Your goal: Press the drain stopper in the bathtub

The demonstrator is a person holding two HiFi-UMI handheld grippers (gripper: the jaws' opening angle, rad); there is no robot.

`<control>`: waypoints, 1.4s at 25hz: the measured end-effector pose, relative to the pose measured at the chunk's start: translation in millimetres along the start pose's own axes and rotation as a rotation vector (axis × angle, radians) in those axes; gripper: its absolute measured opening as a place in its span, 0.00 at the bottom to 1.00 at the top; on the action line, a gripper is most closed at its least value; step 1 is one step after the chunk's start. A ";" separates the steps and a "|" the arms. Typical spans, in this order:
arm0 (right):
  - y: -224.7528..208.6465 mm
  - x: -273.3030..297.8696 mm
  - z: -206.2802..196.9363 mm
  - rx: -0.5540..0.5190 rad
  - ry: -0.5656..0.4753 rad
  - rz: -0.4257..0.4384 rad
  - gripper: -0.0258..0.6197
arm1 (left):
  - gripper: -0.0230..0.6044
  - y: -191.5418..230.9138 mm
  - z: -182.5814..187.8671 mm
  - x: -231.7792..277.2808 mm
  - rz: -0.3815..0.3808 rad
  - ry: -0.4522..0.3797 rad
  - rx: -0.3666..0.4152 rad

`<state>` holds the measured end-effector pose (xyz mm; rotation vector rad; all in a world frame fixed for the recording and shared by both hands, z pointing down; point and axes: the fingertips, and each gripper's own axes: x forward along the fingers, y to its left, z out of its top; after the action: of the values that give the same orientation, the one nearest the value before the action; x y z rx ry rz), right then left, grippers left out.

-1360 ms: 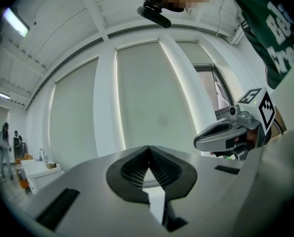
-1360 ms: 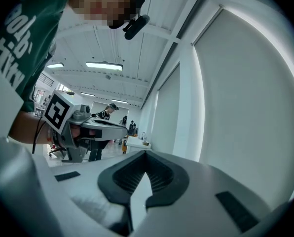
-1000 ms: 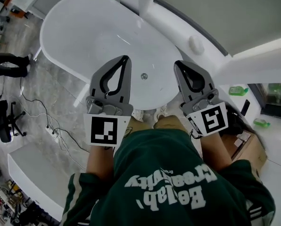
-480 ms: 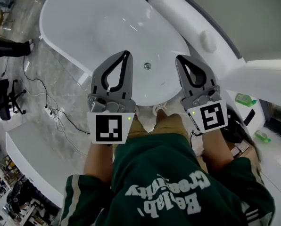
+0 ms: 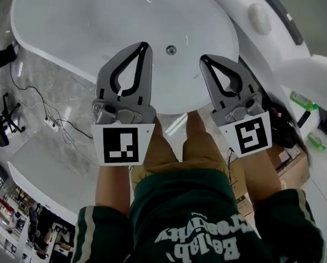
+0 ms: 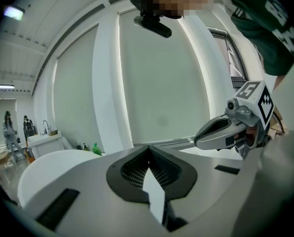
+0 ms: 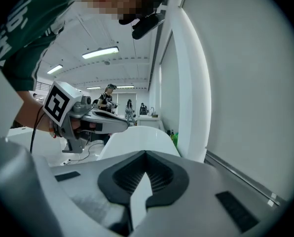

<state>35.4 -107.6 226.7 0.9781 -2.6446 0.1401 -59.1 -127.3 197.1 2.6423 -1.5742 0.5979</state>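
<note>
Head view: I see the left gripper (image 5: 144,47) and right gripper (image 5: 205,59) held over the near end of the white bathtub (image 5: 70,21), with the drain stopper (image 5: 171,50) on the tub floor between their tips, touched by neither. Left gripper view: jaws pressed together, nothing between them. Right gripper view: likewise closed tip to tip, empty.

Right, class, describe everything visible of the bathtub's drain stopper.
The drain stopper is a small round disc, silvery like metal, set in the white floor of the bathtub. It lies flat, near the tub's nearer end. Pressed or raised: cannot tell. Nothing touches it: the left gripper and right gripper, jaws together, hang above on either side.
</note>
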 end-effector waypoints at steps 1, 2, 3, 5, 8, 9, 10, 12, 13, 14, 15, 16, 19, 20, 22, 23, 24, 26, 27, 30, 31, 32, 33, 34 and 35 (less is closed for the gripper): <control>-0.7 7.8 -14.6 -0.004 0.016 0.003 0.06 | 0.05 -0.4 -12.8 7.1 -0.006 -0.008 -0.009; -1.0 15.4 -28.4 -0.008 0.027 0.005 0.06 | 0.05 -1.3 -26.0 13.8 -0.011 -0.016 -0.030; -0.5 23.4 -41.8 -0.009 0.036 0.006 0.06 | 0.05 -2.4 -40.0 19.8 -0.015 -0.020 -0.053; 4.0 39.6 -70.7 0.007 0.061 0.007 0.06 | 0.05 -7.9 -71.8 29.9 -0.033 -0.014 -0.070; 14.6 57.1 -118.8 0.037 0.118 0.011 0.06 | 0.05 -25.6 -121.2 41.6 -0.096 0.033 -0.068; 16.5 61.5 -133.4 0.040 0.133 0.014 0.06 | 0.05 -31.0 -133.0 45.6 -0.112 0.042 -0.067; 17.7 65.5 -146.0 0.047 0.142 0.014 0.06 | 0.05 -35.5 -142.9 49.3 -0.122 0.048 -0.069; 19.9 72.1 -168.4 0.066 0.154 0.013 0.06 | 0.05 -41.2 -159.6 55.7 -0.126 0.057 -0.076; 20.9 76.0 -179.1 0.076 0.162 0.014 0.06 | 0.05 -41.5 -167.4 59.0 -0.121 0.060 -0.082; 21.7 80.7 -189.3 0.086 0.168 0.014 0.06 | 0.05 -40.3 -175.6 62.2 -0.112 0.063 -0.091; 22.6 85.8 -198.5 0.098 0.172 0.014 0.06 | 0.05 -38.7 -183.8 65.1 -0.103 0.066 -0.101; 23.8 90.7 -207.3 0.108 0.177 0.017 0.06 | 0.05 -37.3 -191.8 67.4 -0.096 0.069 -0.109; 26.9 103.6 -235.5 0.111 0.214 0.036 0.06 | 0.05 -33.6 -212.1 73.4 -0.080 0.076 -0.120; 27.0 107.9 -245.2 0.108 0.232 0.041 0.06 | 0.05 -32.1 -217.4 75.8 -0.075 0.074 -0.122; 25.8 118.3 -262.5 0.109 0.260 0.053 0.06 | 0.05 -28.6 -226.5 82.0 -0.069 0.066 -0.121; 24.9 124.2 -269.4 0.112 0.267 0.057 0.06 | 0.05 -26.7 -230.5 85.6 -0.068 0.062 -0.123; 24.3 130.2 -276.0 0.113 0.273 0.060 0.06 | 0.05 -24.8 -234.0 89.4 -0.068 0.058 -0.129; 23.7 143.1 -290.5 0.112 0.290 0.064 0.06 | 0.05 -20.7 -240.5 97.7 -0.067 0.047 -0.145; 22.8 149.9 -298.8 0.116 0.301 0.061 0.06 | 0.05 -18.8 -244.5 102.6 -0.066 0.043 -0.151; 17.8 168.3 -325.5 0.132 0.333 0.051 0.06 | 0.05 -16.9 -260.7 117.0 -0.060 0.057 -0.177; 16.8 172.4 -334.7 0.139 0.347 0.053 0.06 | 0.05 -17.8 -266.3 120.5 -0.059 0.065 -0.190; 15.8 176.0 -344.6 0.146 0.363 0.057 0.06 | 0.05 -18.8 -272.0 123.5 -0.059 0.072 -0.203; 15.0 180.0 -355.7 0.151 0.380 0.060 0.06 | 0.05 -19.5 -277.9 126.3 -0.062 0.079 -0.213; 14.3 184.7 -368.7 0.154 0.400 0.062 0.06 | 0.05 -19.5 -284.1 129.1 -0.067 0.084 -0.219; 13.5 189.8 -383.0 0.155 0.424 0.064 0.06 | 0.05 -19.4 -290.1 132.3 -0.072 0.088 -0.220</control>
<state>-9.7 -138.2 650.9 0.8034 -2.2984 0.5144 -79.0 -171.9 512.8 2.4646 -1.4240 0.4989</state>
